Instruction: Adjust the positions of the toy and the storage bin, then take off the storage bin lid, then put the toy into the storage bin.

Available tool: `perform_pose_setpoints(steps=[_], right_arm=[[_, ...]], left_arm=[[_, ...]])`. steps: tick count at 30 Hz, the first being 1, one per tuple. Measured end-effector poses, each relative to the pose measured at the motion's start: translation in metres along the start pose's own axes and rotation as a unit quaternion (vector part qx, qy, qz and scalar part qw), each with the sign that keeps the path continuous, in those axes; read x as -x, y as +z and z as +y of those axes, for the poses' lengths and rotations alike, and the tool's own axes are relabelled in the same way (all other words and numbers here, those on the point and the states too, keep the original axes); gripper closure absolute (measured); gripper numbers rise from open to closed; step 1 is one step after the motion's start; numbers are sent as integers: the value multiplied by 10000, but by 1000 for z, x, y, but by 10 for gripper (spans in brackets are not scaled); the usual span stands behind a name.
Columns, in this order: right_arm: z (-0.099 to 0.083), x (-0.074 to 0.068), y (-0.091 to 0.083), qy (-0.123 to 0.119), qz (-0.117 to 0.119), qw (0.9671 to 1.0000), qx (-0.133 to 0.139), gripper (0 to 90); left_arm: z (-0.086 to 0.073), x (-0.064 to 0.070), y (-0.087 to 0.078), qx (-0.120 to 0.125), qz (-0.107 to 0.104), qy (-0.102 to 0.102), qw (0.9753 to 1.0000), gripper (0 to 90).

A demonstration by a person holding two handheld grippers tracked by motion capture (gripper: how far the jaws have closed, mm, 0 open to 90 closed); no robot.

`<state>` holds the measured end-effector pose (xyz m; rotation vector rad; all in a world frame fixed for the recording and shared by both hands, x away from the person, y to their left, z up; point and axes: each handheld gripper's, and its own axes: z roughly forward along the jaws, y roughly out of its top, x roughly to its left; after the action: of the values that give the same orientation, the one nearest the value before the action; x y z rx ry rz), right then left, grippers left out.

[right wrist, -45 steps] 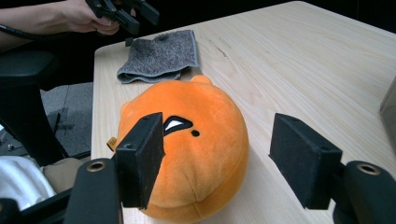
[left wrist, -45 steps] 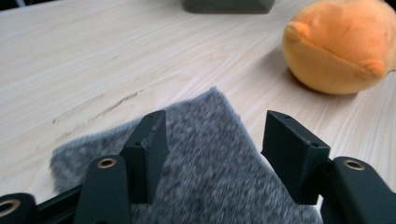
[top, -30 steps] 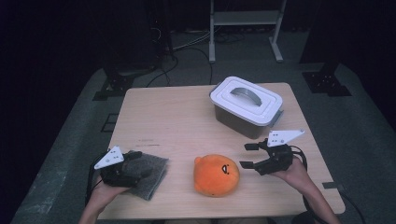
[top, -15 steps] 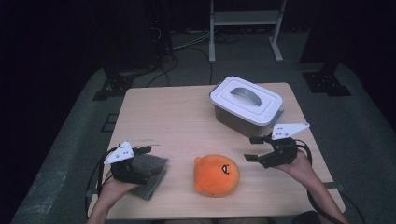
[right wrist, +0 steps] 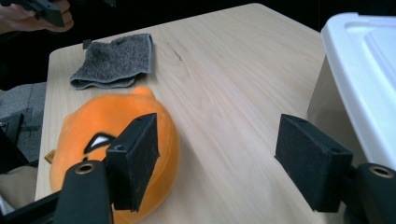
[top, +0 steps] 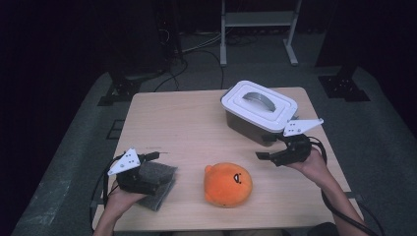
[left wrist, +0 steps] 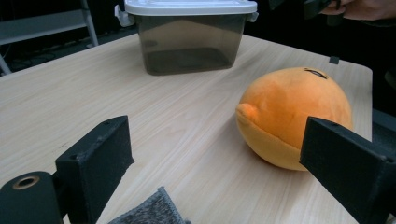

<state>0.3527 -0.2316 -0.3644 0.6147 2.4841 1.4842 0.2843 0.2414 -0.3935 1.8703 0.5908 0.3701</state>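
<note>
I hold both grippers' fingers wide and empty, left gripper [top: 147,164] and right gripper [top: 268,153] flanking the orange plush [top: 228,184].

The left gripper [top: 147,164] covers part of the grey cloth [top: 160,184], and the right gripper view crops the lidded container [right wrist: 369,88].

Table inventory, counted around the lidded box [top: 259,110]:
One box, one orange plush [top: 228,184] in front of it, one grey cloth [top: 160,178] far left of it, two grippers: left [top: 150,158], right [top: 268,149].
</note>
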Motion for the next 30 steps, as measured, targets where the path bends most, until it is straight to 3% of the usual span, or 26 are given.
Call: perform_pose_setpoints(steps=[6,10,30], right_arm=[[18,10,-1,-107,-115,9999,45,286],[28,20,2,-120,-184,9997,42,286],[57,58,6,-220,-494,9985,70,285]], left_arm=[[1,1,2,-19,5,49,10000,84],[0,-1,2,18,23,-31,10000,70],[-4,1,14,-145,-101,-18,9998,48]])
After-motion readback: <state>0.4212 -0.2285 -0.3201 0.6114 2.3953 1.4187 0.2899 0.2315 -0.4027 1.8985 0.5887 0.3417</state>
